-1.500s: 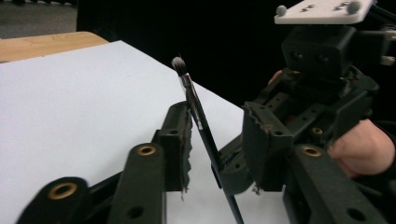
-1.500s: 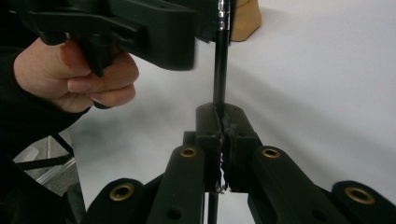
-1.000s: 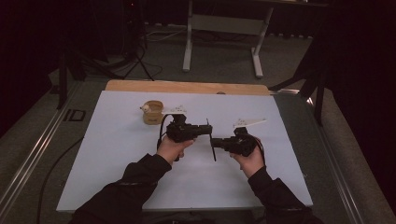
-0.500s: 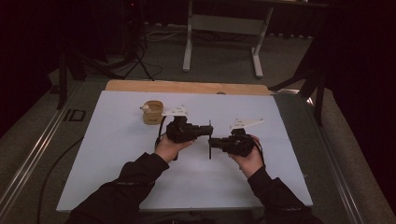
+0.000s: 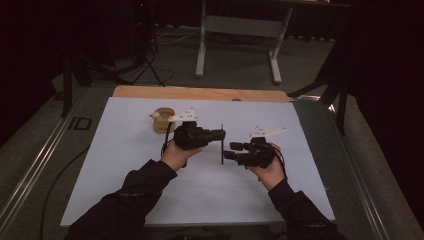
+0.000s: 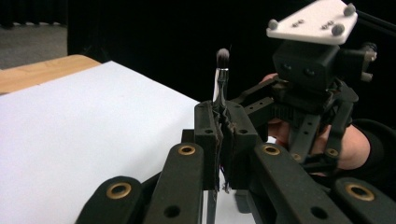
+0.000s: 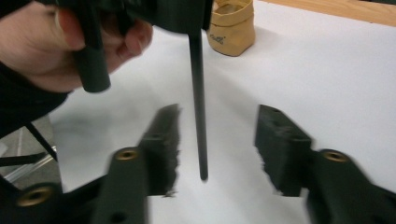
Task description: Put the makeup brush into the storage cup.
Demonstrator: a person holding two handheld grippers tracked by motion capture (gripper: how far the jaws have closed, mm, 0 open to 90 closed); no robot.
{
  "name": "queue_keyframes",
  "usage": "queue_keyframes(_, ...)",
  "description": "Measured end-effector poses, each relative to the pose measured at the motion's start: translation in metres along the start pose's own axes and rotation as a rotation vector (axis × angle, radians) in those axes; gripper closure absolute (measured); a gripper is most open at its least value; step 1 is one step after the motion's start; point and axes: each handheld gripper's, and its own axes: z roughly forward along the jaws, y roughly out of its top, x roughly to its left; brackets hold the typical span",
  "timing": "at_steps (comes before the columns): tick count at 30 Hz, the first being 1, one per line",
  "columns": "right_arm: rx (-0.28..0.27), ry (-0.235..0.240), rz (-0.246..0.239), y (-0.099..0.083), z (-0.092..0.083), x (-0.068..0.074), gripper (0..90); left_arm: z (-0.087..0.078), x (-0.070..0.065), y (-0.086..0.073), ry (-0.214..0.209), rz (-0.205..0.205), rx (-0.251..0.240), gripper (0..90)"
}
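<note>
- Your left gripper (image 5: 221, 135) was clamped on the makeup brush (image 5: 222, 145), which stood upright above the white sheet (image 5: 125, 165), bristle tip up and handle end hanging below the jaws.
- Compared with half a second before, your right gripper (image 5: 231, 151) had moved in closer to the handle; its jaws were spread wide with the brush handle (image 7: 198, 116) between them, not yet touched.
- That suggested a handover was about to begin: the right jaws looked placed to close on the lower handle.
- The tan paper pouch (image 5: 163, 120) sat on the sheet just behind your left hand (image 5: 176, 153), partly hidden by the gripper.
- The right gripper view was motion-blurred, so how near each jaw was to the handle was hard to judge.
- The bristles (image 6: 223, 56) were dim against the dark background.
</note>
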Motion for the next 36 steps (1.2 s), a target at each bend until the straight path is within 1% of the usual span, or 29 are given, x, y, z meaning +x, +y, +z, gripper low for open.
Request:
queue_keyframes(1, -0.001, -0.004, -0.001, 0.000, -0.001, 0.001, 41.3, -0.002, 0.000, 0.001, 0.011, 0.005, -0.003, 86.7)
queue_keyframes(3, -0.010, -0.014, -0.004, -0.001, -0.003, 0.001, 34.1, -0.007, 0.001, 0.004, 0.017, 0.016, -0.011, 86.7)
queue_keyframes(5, -0.014, -0.019, -0.003, -0.002, -0.005, 0.001, 29.2, -0.012, 0.001, 0.008, 0.034, 0.034, -0.018, 86.7)
queue_keyframes(8, -0.028, -0.035, 0.001, -0.005, -0.009, 0.001, 22.5, -0.020, 0.003, 0.014, 0.054, 0.046, -0.042, 86.7)
queue_keyframes(10, -0.037, -0.022, 0.002, -0.007, -0.012, 0.001, 14.2, -0.027, 0.004, 0.019, 0.074, 0.053, -0.050, 86.7)
queue_keyframes(11, -0.039, -0.027, 0.000, -0.009, -0.013, 0.001, 13.5, -0.030, 0.005, 0.021, 0.085, 0.049, -0.062, 86.7)
queue_keyframes(12, -0.043, -0.020, -0.009, -0.010, -0.015, 0.000, 11.3, -0.033, 0.005, 0.023, 0.094, 0.054, -0.066, 86.7)
queue_keyframes(13, -0.043, -0.020, -0.009, -0.010, -0.015, 0.000, 11.3, -0.033, 0.005, 0.023, 0.094, 0.054, -0.066, 86.7)
queue_keyframes(14, -0.045, -0.023, -0.016, -0.011, -0.016, 0.001, 10.8, -0.040, 0.007, 0.028, 0.121, 0.072, -0.070, 86.7)
queue_keyframes(16, -0.056, -0.019, -0.015, -0.014, -0.020, 0.001, 10.7, -0.045, 0.007, 0.033, 0.147, 0.093, -0.071, 86.7)
queue_keyframes(21, -0.065, -0.030, -0.018, -0.017, -0.024, 0.000, 10.8, -0.058, 0.012, 0.042, 0.197, 0.127, -0.085, 86.7)
queue_keyframes(23, -0.068, -0.031, -0.017, -0.018, -0.024, -0.001, 10.8, -0.064, 0.015, 0.044, 0.215, 0.131, -0.090, 86.7)
queue_keyframes(25, -0.072, -0.034, -0.018, -0.018, -0.023, -0.001, 10.7, -0.069, 0.018, 0.046, 0.246, 0.138, -0.092, 86.7)
queue_keyframes(26, -0.073, -0.038, -0.019, -0.018, -0.023, -0.001, 10.7, -0.071, 0.020, 0.047, 0.256, 0.138, -0.095, 86.6)
queue_keyframes(27, -0.071, -0.039, -0.021, -0.018, -0.023, -0.001, 10.7, -0.073, 0.022, 0.048, 0.275, 0.142, -0.094, 86.7)
queue_keyframes(29, -0.070, -0.043, -0.028, -0.019, -0.022, 0.000, 10.8, -0.078, 0.027, 0.050, 0.291, 0.142, -0.098, 86.7)
queue_keyframes(30, -0.072, -0.038, -0.026, -0.019, -0.022, -0.001, 10.7, -0.080, 0.029, 0.051, 0.315, 0.154, -0.100, 86.7)
queue_keyframes(32, -0.072, -0.040, -0.027, -0.019, -0.021, -0.001, 10.8, -0.086, 0.034, 0.053, 0.344, 0.157, -0.112, 86.7)
queue_keyframes(33, -0.072, -0.040, -0.027, -0.019, -0.021, -0.001, 10.8, -0.086, 0.034, 0.053, 0.344, 0.157, -0.112, 86.7)
queue_keyframes(34, -0.074, -0.031, -0.022, -0.019, -0.021, -0.001, 10.8, -0.089, 0.037, 0.055, 0.363, 0.160, -0.116, 86.7)
queue_keyframes(36, -0.071, -0.034, -0.022, -0.020, -0.020, -0.002, 10.8, -0.094, 0.042, 0.057, 0.391, 0.165, -0.124, 86.7)
